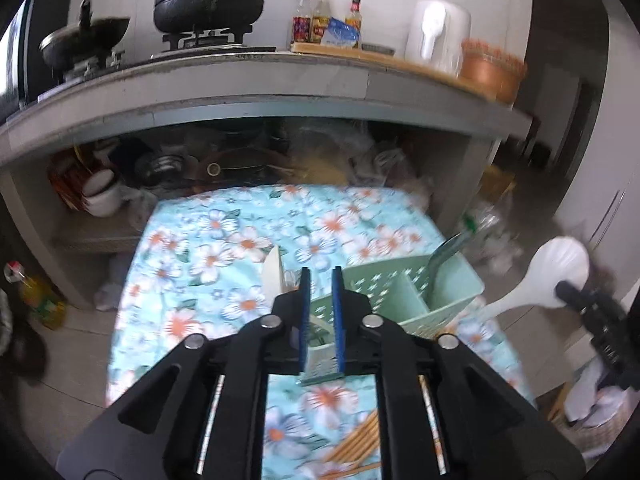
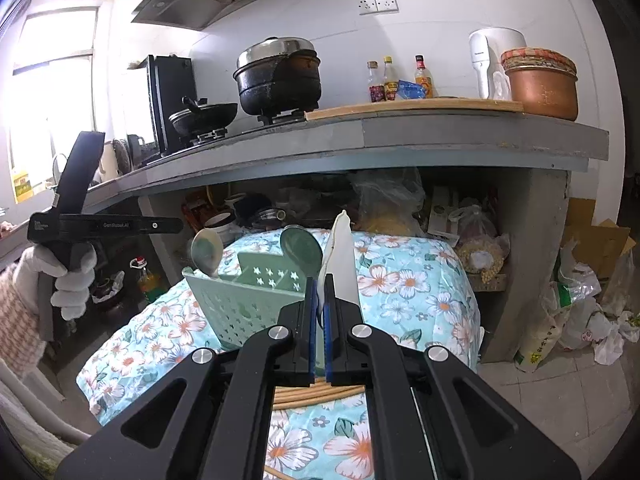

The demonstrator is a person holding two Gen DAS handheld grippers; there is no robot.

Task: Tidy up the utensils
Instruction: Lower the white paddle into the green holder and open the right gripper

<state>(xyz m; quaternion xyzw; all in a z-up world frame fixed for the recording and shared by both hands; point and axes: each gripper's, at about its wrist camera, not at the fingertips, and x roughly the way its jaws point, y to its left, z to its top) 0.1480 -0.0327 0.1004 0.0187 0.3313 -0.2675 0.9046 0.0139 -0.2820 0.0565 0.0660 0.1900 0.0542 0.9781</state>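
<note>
My right tongs (image 2: 319, 280) were clenched on a white spoon (image 2: 340, 256) near its bowl, the long handle pointing ahead toward the green caddy (image 2: 240, 304). My left tongs (image 1: 321, 276) hung released above the caddy's near corner, with a gap between the pads and nothing in them.

The caddy stood on the flowered tabletop (image 2: 420, 280), close to its right edge as the left camera showed it. A green spoon (image 2: 302, 248) and a pale spoon (image 2: 207, 249) stood in it already. A bundle of chopsticks (image 1: 356, 436) lay on the cloth nearer to me, not yet sorted.

The risks, as I judged them:
- **Swivel in the grip:** a smooth spoon pinched so far from its free end could turn between the pads. The handle tip would then strike the rim or a divider instead of dropping into a compartment.
- **A light caddy:** nothing steadied it, so such a knock could slide it on the cloth or tip it toward the edge, spilling the spoons.
- **Crowding:** the spoons already standing in it could also turn the incoming handle aside.
</note>
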